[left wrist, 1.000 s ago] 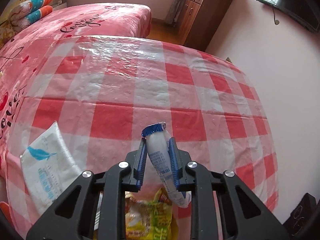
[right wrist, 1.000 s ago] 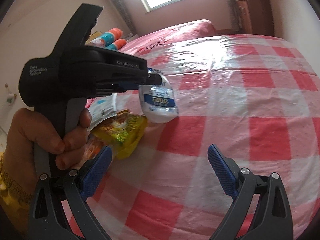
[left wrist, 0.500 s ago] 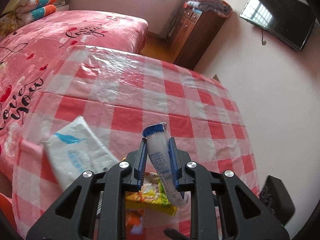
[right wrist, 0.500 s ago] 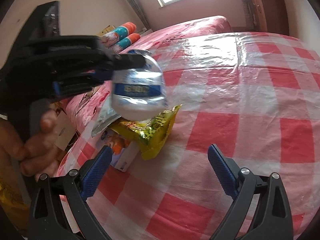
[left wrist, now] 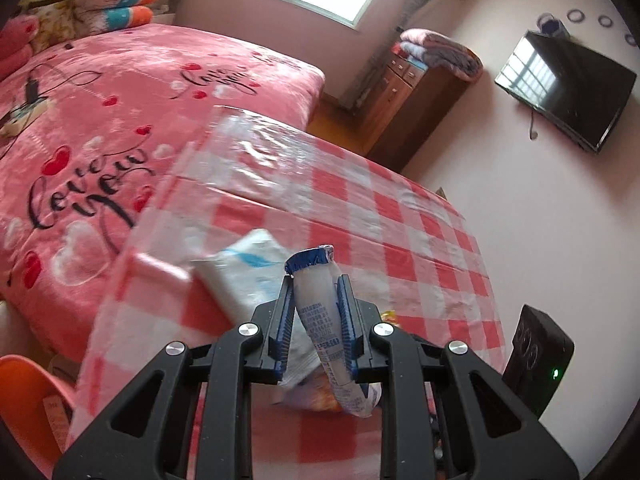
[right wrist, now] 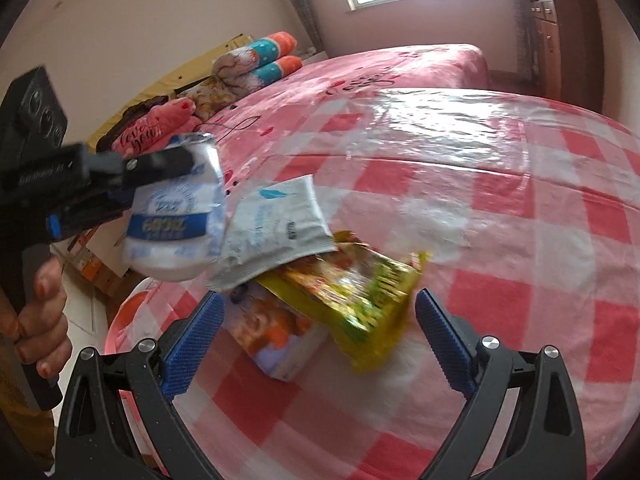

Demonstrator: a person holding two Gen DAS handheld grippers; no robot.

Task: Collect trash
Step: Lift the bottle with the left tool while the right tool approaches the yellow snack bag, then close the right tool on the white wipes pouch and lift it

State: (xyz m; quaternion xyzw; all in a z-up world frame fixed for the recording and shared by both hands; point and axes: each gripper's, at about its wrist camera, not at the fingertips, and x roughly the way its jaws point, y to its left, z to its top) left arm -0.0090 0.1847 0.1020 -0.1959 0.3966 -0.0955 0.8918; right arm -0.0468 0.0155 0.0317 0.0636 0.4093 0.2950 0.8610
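Left wrist view shows the left gripper (left wrist: pixel 314 322) closed firmly on a white plastic pouch (left wrist: pixel 320 320) with a blue sealed top; the two blue pads press its sides, and its lower end hangs free below them, at the bottom centre of the frame. Under it lies the table (left wrist: pixel 420 240) with the red and white checked cloth.

From the right wrist view, the right gripper (right wrist: pixel 318 340) stands wide open with nothing between its jaws. Just in front of it, in the middle of the frame, lies the rest of the trash in one loose pile: a white wet-wipe packet (right wrist: pixel 276 226) on top, a yellow snack bag (right wrist: pixel 352 292) under it, and a small printed carton (right wrist: pixel 276 332) lowest, at the table's near edge. The held pouch appears at the left of this frame, in the air and apart from the pile. An orange-pink round thing (right wrist: pixel 124 320) shows at lower left below the table edge (perhaps a bin, but it cannot be told).

The step in hand seems to be carrying the pouch away to drop it. To do it well, the person should keep the grip closed until the pouch is fully over the container, because the soft pouch can slip or swing. The open gripper may then take the yellow bag by its free edge, without pushing the carton off the table.
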